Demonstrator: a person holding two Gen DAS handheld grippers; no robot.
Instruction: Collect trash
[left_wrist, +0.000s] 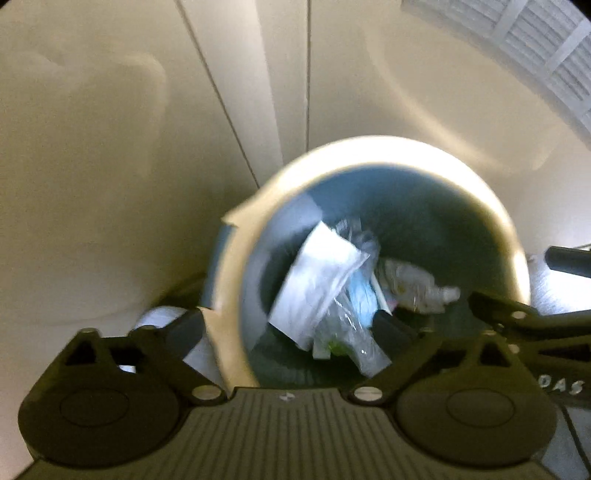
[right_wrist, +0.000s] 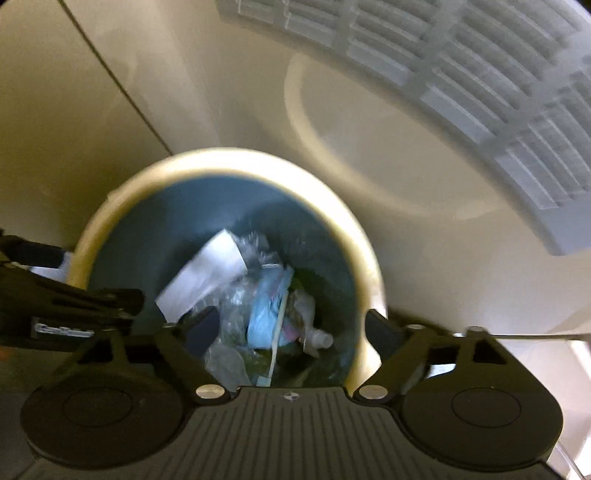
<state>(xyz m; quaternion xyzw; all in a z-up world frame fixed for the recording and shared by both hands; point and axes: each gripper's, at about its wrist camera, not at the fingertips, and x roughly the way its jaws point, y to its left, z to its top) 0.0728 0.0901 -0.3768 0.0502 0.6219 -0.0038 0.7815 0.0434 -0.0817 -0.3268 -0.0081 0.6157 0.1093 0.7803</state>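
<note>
**A:** Jaws first. We log the left gripper (left_wrist: 291, 325) as spread wide, nothing between its fingers; one finger sits outside the bin's rim, the other over the opening.

**B:** Agreed. We log the right gripper (right_wrist: 291, 328) the same: spread wide and empty, both fingers (right_wrist: 202, 325) over the opening. Both grippers point steeply down into the bin.

**A:** Item one: trash bin (left_wrist: 369, 155), round, cream rim, dark blue-grey inside, standing on a pale floor beside a white panelled wall (left_wrist: 92, 147).

**B:** Item two, the trash, all lying inside the bin. We count a white paper sheet (left_wrist: 317, 280), propped against the inner wall; crumpled clear plastic wrap (left_wrist: 354, 332); a light blue piece (right_wrist: 264, 314), blurred, perhaps a face mask, we cannot tell; a thin pale stick (right_wrist: 279, 332) lying across the heap; and a small white bottle (right_wrist: 321, 338).

**A:** The bottle shows in our left view too, at the right side of the heap.

**B:** Item three: white slatted grille (right_wrist: 461, 74), across the top right of our right view.

**A:** Item four: something white and rounded (left_wrist: 162, 317) on the floor left of the bin, half hidden by the left gripper; we cannot name it.
</note>
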